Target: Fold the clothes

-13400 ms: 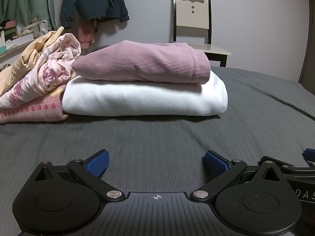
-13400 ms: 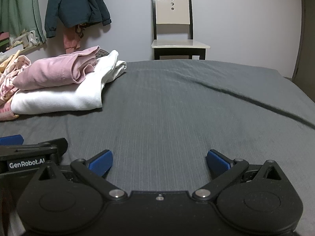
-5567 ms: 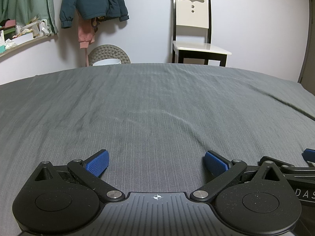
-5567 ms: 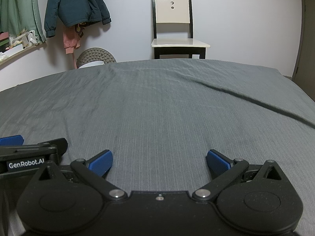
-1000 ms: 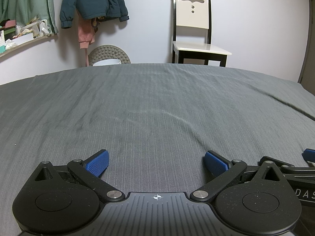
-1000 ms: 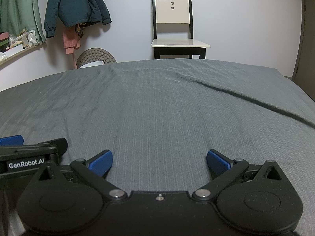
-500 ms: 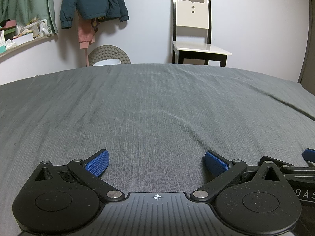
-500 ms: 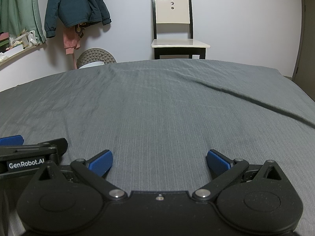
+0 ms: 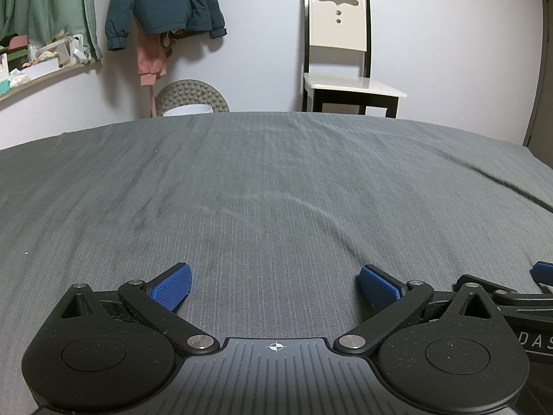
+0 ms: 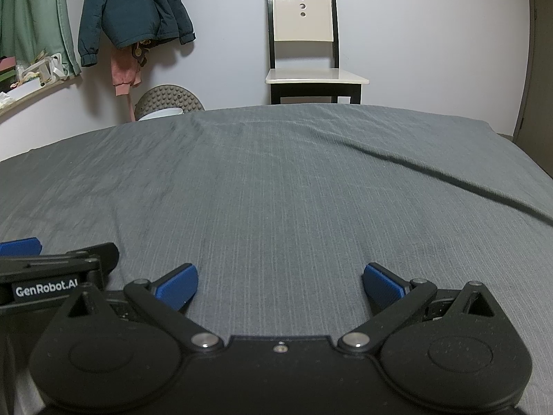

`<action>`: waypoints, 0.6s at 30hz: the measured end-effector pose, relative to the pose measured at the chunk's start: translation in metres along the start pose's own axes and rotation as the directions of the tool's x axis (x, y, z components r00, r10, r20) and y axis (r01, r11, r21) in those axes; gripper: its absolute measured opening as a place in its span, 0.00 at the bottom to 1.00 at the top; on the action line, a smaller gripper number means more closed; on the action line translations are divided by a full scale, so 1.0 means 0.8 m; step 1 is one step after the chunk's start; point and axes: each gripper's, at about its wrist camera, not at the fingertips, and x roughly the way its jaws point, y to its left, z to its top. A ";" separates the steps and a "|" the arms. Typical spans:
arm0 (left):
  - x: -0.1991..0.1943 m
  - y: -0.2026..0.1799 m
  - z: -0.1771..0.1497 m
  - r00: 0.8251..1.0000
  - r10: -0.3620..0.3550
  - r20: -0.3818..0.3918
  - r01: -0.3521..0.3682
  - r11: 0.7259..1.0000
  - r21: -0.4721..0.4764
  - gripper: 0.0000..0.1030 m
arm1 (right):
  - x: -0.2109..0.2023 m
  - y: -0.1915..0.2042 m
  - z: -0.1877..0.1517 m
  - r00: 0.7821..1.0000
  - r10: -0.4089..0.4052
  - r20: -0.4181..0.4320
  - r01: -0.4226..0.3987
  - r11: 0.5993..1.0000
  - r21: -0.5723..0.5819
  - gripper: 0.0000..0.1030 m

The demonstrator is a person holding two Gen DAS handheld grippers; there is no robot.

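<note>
No garment lies on the grey bed sheet (image 9: 276,180) in either view. My left gripper (image 9: 275,285) rests low over the near part of the bed, open, with nothing between its blue pads (image 9: 172,285). My right gripper (image 10: 280,287) sits beside it at the same height, also open and empty. The right gripper's blue tip (image 9: 543,272) shows at the right edge of the left wrist view, and the left gripper's body (image 10: 52,278) shows at the left edge of the right wrist view. The bed sheet (image 10: 276,190) has a long crease running to the right.
A white chair with black legs (image 9: 342,52) stands against the far wall beyond the bed. A dark teal jacket (image 9: 162,3) and a pink garment (image 9: 150,58) hang on the wall at the left. A studded grey disc (image 9: 191,98) leans below them. A cluttered shelf (image 9: 38,65) runs along the far left.
Nothing has moved in the last second. The stack of folded clothes that lay on the bed in the oldest frames is gone from view.
</note>
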 end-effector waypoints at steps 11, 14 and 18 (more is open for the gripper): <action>0.001 -0.003 0.000 1.000 0.000 0.002 0.000 1.000 -0.001 1.00 | 0.000 -0.003 -0.001 1.000 0.001 0.000 -0.001 1.000 0.000 1.00; 0.001 -0.003 0.001 1.000 0.001 0.003 -0.001 1.000 -0.001 1.00 | 0.000 -0.002 -0.002 1.000 0.000 0.001 0.000 1.000 -0.001 1.00; 0.001 -0.004 0.001 1.000 0.002 0.003 -0.002 1.000 -0.001 1.00 | 0.000 -0.004 -0.003 1.000 0.001 0.002 -0.001 1.000 -0.001 1.00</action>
